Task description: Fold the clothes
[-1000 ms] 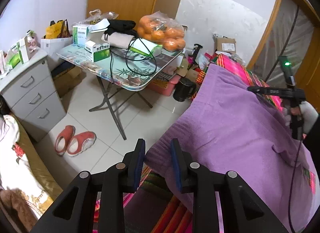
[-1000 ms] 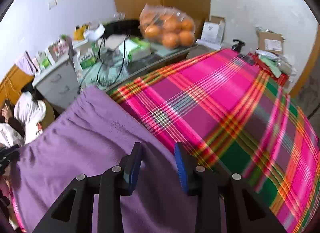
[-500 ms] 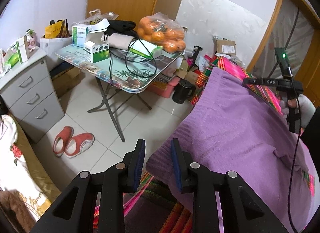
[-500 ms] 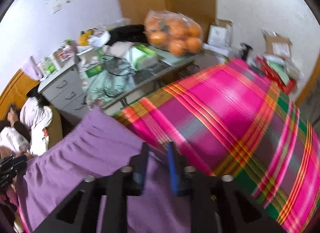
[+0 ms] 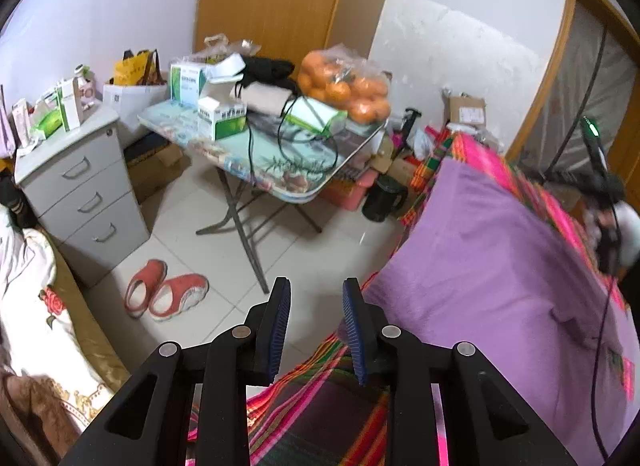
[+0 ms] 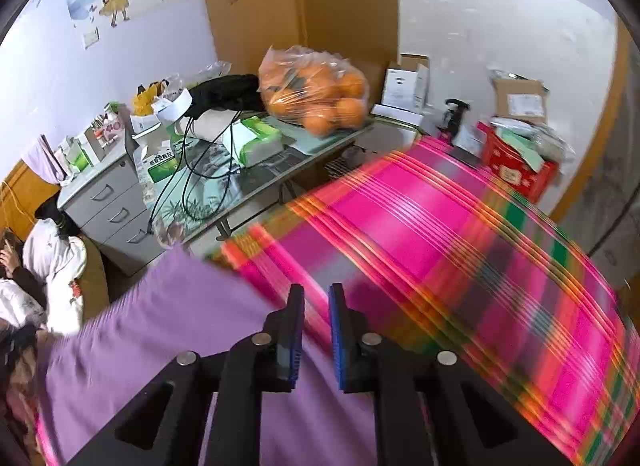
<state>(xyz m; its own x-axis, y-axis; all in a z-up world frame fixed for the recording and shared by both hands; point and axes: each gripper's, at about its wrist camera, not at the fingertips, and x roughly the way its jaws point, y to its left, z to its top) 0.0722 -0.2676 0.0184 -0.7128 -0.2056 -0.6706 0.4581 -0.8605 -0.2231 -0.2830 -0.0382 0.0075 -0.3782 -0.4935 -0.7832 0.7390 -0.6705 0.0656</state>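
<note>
Right fingers: closing, a narrow gap between them, over the purple garment; whether cloth is pinched cannot be told.
Left fingers: apart, empty, at the garment's corner.
Garment: on the plaid bed.
Bag: oranges, at the tabletop corner.

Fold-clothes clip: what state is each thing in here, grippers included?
Purple garment: lying spread on the plaid blanket.
Left gripper: open, nothing between the pads.
Right gripper: jaws closing at the garment's edge.
Cabinet drawers: shut.
Wardrobe doors: shut.
</note>
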